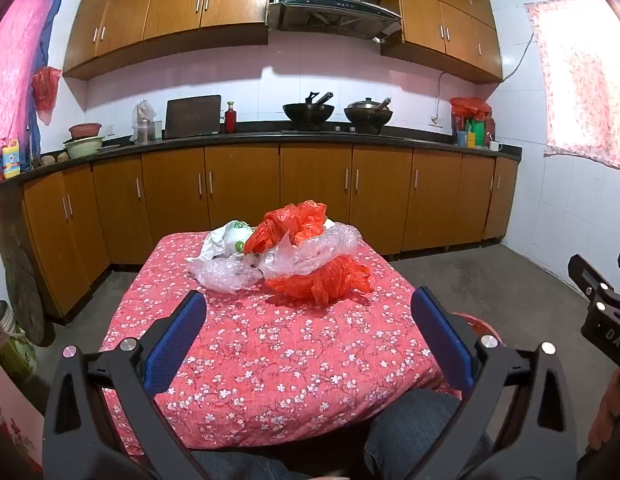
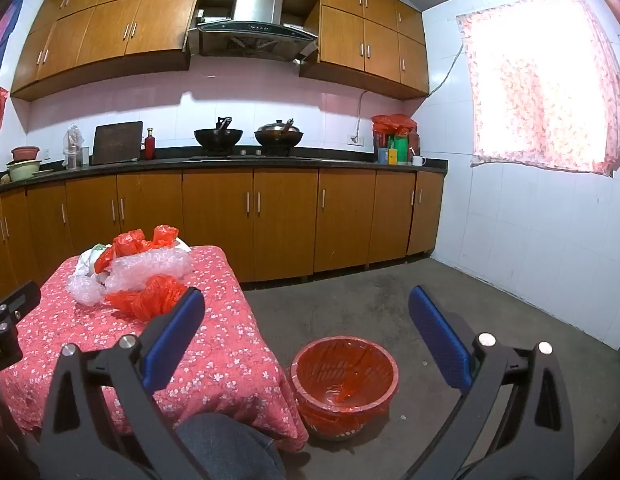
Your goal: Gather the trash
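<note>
A heap of trash lies at the far end of a small table with a red flowered cloth (image 1: 269,360): a crumpled red plastic bag (image 1: 322,280) nearest me, clear bubble wrap (image 1: 305,254), a second red bag (image 1: 289,224) behind it, and a white bag (image 1: 225,238) at the left. My left gripper (image 1: 310,320) is open and empty, held above the near half of the table, short of the heap. My right gripper (image 2: 305,320) is open and empty, to the right of the table, above a red-lined bin (image 2: 346,376) on the floor. The heap also shows in the right wrist view (image 2: 149,292).
Wooden base cabinets (image 1: 310,196) and a dark counter with two woks (image 1: 310,112) run along the back wall. A white tiled wall with a curtained window (image 2: 542,88) is at the right. My knees (image 2: 229,448) are at the table's near edge. Concrete floor (image 2: 390,296) surrounds the bin.
</note>
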{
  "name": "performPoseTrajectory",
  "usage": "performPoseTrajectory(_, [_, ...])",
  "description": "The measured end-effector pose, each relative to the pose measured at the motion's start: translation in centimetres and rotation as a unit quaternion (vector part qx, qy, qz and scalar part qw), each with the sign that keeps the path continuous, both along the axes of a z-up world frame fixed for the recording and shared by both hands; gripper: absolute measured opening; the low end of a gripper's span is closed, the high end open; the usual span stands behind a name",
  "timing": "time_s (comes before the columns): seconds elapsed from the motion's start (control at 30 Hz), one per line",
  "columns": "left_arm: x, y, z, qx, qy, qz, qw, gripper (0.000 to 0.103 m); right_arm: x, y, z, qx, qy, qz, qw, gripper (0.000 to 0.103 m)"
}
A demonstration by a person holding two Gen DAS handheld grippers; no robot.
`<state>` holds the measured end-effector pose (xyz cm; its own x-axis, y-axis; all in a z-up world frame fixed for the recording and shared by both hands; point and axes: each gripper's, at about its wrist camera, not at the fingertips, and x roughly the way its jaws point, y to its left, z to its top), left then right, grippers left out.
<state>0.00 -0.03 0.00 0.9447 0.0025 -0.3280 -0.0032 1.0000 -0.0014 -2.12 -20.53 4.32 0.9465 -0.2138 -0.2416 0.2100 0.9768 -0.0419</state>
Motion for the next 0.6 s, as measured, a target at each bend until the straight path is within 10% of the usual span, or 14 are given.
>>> performPoseTrajectory(0.6, [-0.01, -0.01, 0.0, -0.001, -0.001, 0.0, 1.0, 0.101, -0.01, 0.0, -0.01, 0.0, 0.002, 0.0, 1.0, 0.099])
